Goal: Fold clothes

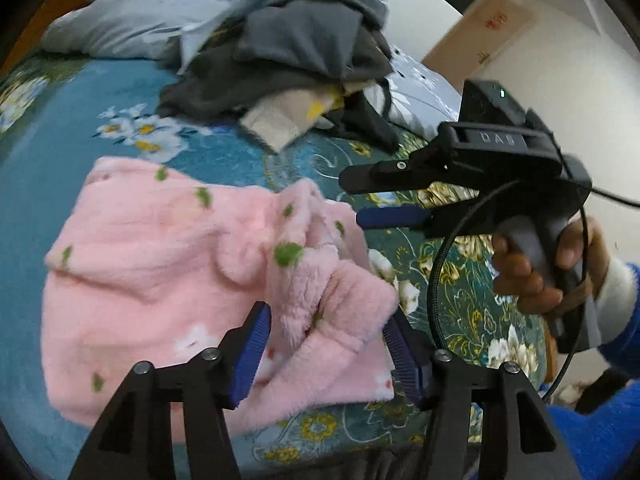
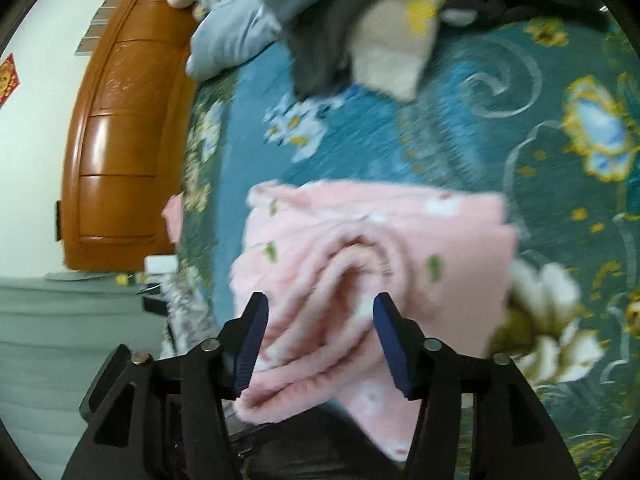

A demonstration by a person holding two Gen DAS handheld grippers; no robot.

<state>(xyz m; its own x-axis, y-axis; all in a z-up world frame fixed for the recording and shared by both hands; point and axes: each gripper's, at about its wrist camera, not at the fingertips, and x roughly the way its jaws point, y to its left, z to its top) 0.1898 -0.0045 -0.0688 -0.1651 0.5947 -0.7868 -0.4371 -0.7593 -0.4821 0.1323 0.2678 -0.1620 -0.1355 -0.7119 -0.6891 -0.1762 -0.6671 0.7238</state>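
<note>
With both my left tool and right tool spread apart around the bunched pink garment on the bed, I'd pinch an edge at 12 o'clock, then flatten.

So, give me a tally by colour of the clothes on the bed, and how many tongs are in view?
Pink fleece garment: 1
Dark grey garments in the pile: at least 2; layers overlap
Beige piece with yellow print: 1
Tongs: 2, left tongs and right tongs
Total: at least 6
</note>
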